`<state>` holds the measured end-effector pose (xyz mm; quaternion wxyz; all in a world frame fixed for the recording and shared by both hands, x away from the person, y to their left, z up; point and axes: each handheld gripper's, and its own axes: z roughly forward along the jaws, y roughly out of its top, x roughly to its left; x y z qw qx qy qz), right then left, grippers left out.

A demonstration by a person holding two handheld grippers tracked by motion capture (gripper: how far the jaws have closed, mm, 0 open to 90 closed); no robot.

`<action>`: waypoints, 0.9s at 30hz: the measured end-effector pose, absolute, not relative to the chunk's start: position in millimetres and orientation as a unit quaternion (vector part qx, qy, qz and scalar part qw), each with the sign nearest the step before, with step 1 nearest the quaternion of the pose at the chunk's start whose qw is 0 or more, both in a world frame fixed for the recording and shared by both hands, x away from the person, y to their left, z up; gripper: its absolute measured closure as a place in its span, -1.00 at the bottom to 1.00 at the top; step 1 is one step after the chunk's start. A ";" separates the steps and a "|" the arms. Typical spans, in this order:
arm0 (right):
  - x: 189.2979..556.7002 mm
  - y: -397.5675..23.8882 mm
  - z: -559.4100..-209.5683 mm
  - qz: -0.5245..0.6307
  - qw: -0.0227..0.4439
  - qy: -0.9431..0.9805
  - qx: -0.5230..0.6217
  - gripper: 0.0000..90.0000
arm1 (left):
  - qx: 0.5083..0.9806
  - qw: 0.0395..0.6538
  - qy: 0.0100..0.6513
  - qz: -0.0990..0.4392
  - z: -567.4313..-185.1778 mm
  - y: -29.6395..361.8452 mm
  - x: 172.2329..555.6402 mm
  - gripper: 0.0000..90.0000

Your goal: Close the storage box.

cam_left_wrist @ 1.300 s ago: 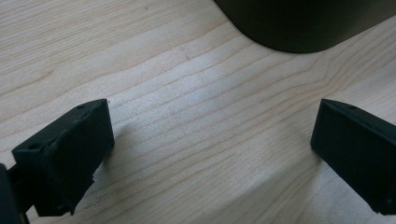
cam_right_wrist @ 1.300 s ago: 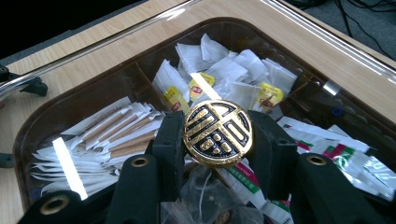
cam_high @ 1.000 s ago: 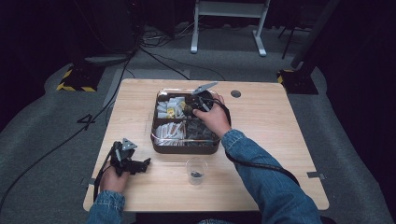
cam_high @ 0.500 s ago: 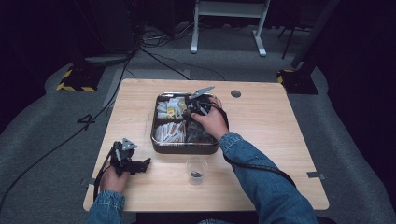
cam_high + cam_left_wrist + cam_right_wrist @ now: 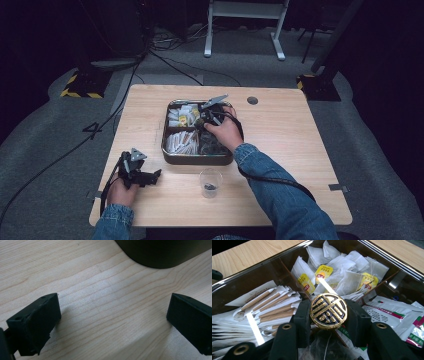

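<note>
The wooden table [image 5: 300, 150] carries everything; a dark metal tray [image 5: 170, 150] with inner dividers sits near the middle of it, a little toward the far edge and left of centre; in the right gripper view its compartments hold white tea bags [image 5: 352, 272] with yellow tags at the far side, paper-wrapped brown sticks [image 5: 269, 307] in the left compartment, and flat white sachets [image 5: 387, 310] with red and green print at the right; a small hole [image 5: 252, 100] in the tabletop lies just beyond the tray's far right corner; a clear plastic cup [image 5: 210, 183] with something dark at its bottom stands near the table's near edge, just in front of the tray and apart from it.

The right gripper [image 5: 207, 116], held by a hand in a denim sleeve, is over the tray's right half, above its middle divider; in its own view its two black jaws press from both sides on a round black-and-gold disc [image 5: 328, 311] bearing an embossed gold emblem, which is held upright above the tray's contents.

The left gripper [image 5: 152, 175] rests toward the table's near left corner, well apart from the tray; in its own view its jaws stand wide apart over bare wood with nothing between them, a dark rounded corner of the tray just beyond.
</note>
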<state>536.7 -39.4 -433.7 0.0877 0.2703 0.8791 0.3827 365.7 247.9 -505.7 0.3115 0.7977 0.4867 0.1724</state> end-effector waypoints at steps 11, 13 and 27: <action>537.0 -40.0 -435.7 0.388 0.086 0.877 0.271 0.31 | 0.798 0.311 0.487 0.173 -505.7 247.9 365.7 -1.00; 536.1 -40.7 -436.1 0.390 0.087 0.876 0.269 0.31 | 0.798 0.311 0.487 0.172 -505.7 247.9 365.7 -1.00; 535.1 -42.9 -436.6 0.397 0.086 0.873 0.269 0.18 | 0.797 0.312 0.488 0.171 -505.8 247.7 365.9 -1.00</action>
